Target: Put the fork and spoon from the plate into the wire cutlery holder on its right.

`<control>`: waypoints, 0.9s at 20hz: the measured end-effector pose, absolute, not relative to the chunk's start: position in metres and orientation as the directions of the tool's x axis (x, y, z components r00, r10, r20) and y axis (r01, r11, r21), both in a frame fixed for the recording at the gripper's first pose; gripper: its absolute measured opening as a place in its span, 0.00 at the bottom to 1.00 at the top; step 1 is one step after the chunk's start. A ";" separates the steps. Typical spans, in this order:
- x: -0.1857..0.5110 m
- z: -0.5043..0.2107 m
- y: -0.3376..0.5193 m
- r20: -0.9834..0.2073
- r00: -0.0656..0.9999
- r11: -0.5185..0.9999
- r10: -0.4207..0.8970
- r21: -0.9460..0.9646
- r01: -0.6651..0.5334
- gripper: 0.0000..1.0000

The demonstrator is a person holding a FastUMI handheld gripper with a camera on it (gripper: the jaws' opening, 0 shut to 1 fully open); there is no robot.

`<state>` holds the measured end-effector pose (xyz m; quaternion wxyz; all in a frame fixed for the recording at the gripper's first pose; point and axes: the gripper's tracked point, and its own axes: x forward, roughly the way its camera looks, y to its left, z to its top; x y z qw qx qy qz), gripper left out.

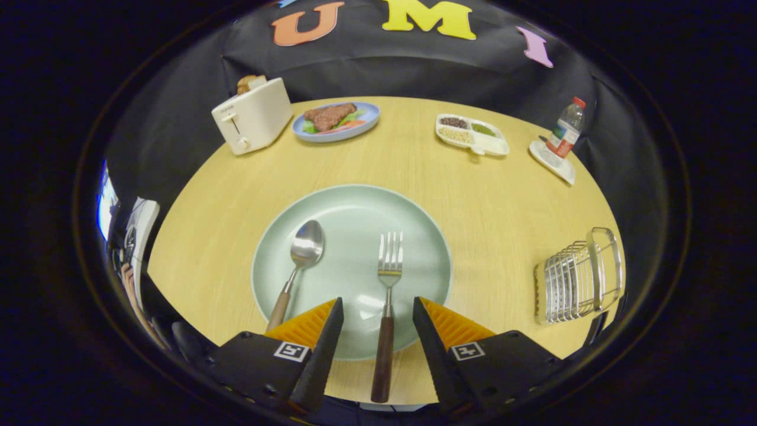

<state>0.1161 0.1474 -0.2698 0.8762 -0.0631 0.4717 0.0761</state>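
The gripper is spread wide, its fingers straddling the fork's wooden handle without touching it, apparently lined up for a pinch. The spoon lies beside it on the pale green plate (handles overhanging the rim, easy to grab), and the wire cutlery holder waits well apart to the right.

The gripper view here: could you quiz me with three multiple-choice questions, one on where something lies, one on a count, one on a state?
1. Where is the wood-handled metal fork?
A. in the wire cutlery holder
B. between the open fingers, on the pale green round plate
C. beside the toaster

2. How many utensils lie on the plate?
A. one
B. two
C. three

3. The gripper is:
A. open
B. shut on the fork
C. shut on the spoon

Answers: B, its handle runs between the fingers; B, fork and wood-handled metal spoon; A, both fingers stand clear of the handle.
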 end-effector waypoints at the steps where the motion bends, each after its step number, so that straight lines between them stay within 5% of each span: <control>1: 0.114 -0.270 0.148 -0.844 0.533 0.981 0.066 -0.044 -0.191 0.72; 5: 0.116 -0.280 0.150 -0.872 0.489 0.980 0.015 -0.085 -0.181 0.51; 7: 0.119 -0.286 0.148 -0.887 0.462 0.982 0.001 -0.086 -0.168 0.50; 9: 0.121 -0.285 0.152 -0.901 0.432 0.989 0.040 -0.028 -0.149 0.20; 12: 0.125 -0.290 0.151 -0.904 0.424 0.987 0.055 -0.016 -0.162 0.04; 18: 0.126 -0.238 0.136 -0.841 0.533 0.981 0.088 -0.019 -0.193 0.04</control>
